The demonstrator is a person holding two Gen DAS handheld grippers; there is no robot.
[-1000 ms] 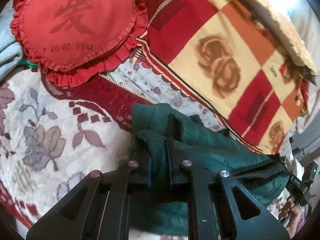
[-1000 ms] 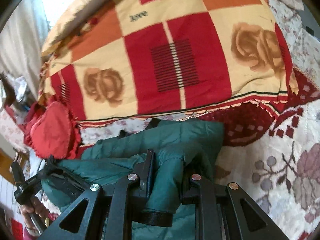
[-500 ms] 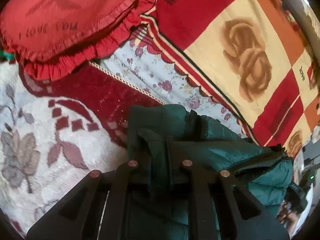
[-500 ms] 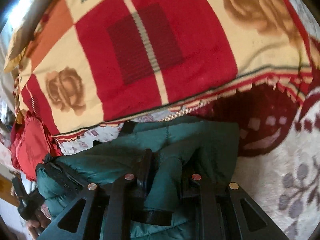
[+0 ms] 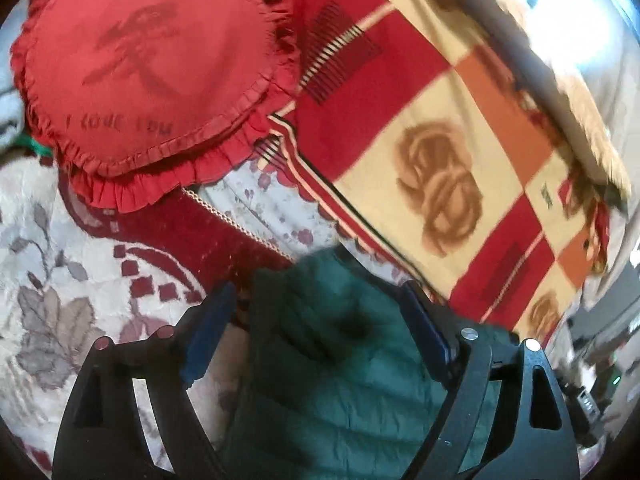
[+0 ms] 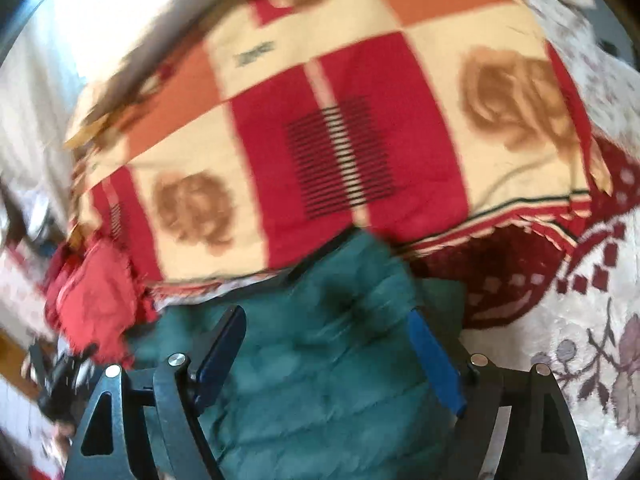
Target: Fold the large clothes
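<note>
Half a second ago both pairs of fingers were pinched shut on a ridge of the green jacket; now both have sprung wide and the cloth lies free between them. The left gripper (image 5: 316,332) stands spread, its blue-padded fingers (image 5: 208,336) either side of the green jacket (image 5: 340,380) without clamping it, and the right gripper (image 6: 332,356) shows the same, its blue fingers (image 6: 434,364) apart with the quilted fabric (image 6: 320,380) bulging between them. The jacket rests as a bunched, puffy bundle on the bed, on the floral bedspread (image 5: 60,300), near each lens at 6 o'clock in both views. From the left camera the red heart cushion (image 5: 148,76) sits at 10 o'clock of the jacket, and the checked rose blanket (image 5: 440,152) runs from 12 to 3 o'clock; from the right camera that blanket (image 6: 340,140) fills 12 o'clock, the jacket's far edge just against its striped hem. The letting go reads as deliberate: a fold seems to have been carried over and laid down, and the fingers open so the padded layers can settle instead of springing back. Both views are blurred by motion, so whether the fold lies square is hard to tell. A puffy jacket like this tends to unroll, so pressing it flat looks like the likely next need.
</note>
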